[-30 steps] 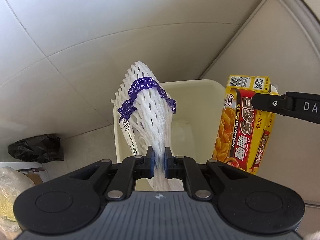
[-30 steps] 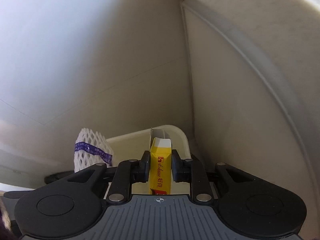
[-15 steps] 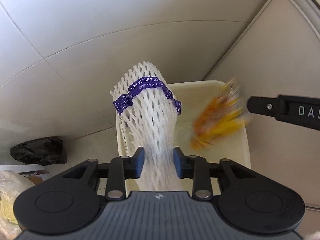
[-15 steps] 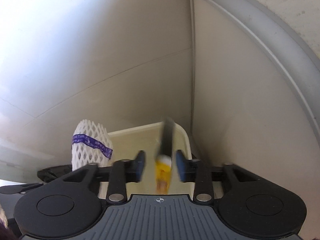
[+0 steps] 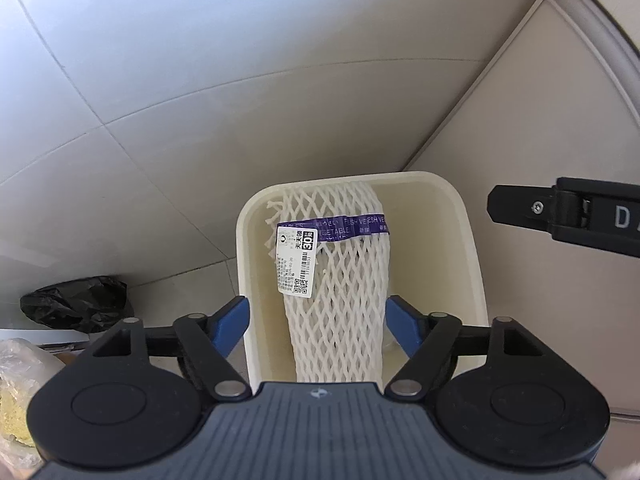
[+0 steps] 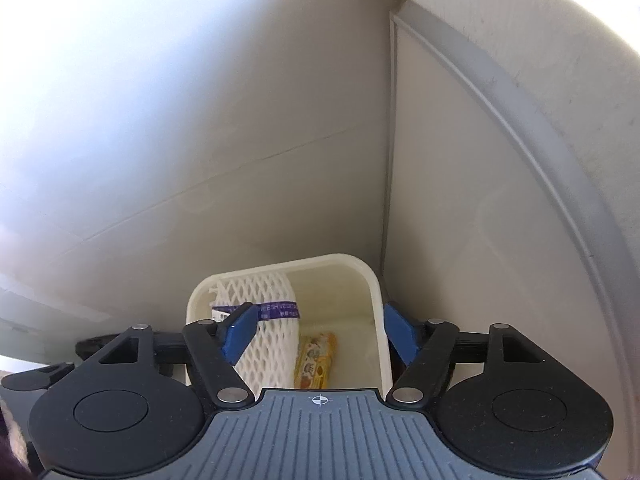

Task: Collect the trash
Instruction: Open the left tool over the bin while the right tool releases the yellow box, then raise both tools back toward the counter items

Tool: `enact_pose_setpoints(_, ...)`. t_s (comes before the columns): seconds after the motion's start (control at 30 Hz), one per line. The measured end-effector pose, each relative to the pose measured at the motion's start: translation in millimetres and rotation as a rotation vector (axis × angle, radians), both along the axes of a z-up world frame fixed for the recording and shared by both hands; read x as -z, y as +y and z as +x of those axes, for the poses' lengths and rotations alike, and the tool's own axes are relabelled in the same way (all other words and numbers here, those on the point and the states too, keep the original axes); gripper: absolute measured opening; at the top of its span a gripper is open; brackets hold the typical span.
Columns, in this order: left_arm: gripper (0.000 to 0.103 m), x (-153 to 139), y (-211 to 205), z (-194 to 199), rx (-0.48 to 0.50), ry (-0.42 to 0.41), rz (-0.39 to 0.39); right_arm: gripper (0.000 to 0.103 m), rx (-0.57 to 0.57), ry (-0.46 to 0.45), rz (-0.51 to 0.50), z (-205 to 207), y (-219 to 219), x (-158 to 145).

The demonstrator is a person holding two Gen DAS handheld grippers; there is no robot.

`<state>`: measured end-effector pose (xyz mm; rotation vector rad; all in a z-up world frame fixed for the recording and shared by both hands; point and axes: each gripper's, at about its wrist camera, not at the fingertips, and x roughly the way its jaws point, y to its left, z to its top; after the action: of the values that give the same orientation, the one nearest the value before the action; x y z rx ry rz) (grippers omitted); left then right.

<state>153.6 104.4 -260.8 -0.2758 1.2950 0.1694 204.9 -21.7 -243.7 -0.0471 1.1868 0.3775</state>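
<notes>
lying in one bin [image 6: 378, 300]: one foam net [image 5: 340, 280], seemingly one box [image 6: 314, 362]

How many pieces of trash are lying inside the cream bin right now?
2. The white foam net sleeve leans against the left wall of the bin; the yellow box lies on the bottom just right of it. Anything beneath them would be hidden.

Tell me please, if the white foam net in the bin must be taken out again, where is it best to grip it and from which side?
Probably at its upper end near the purple band, coming straight down from above. The foam net leans against the bin's far wall, so that end stands nearest the open top.
</notes>
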Motion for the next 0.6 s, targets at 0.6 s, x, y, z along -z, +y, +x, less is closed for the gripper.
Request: enact_pose_setpoints(0.6, 0.101, -64.8, 27.1, -35.1, -0.043, -0.052, 0.056, 0.091, -0.034, -0.058, -0.037, -29.7, 9.5, -124.8)
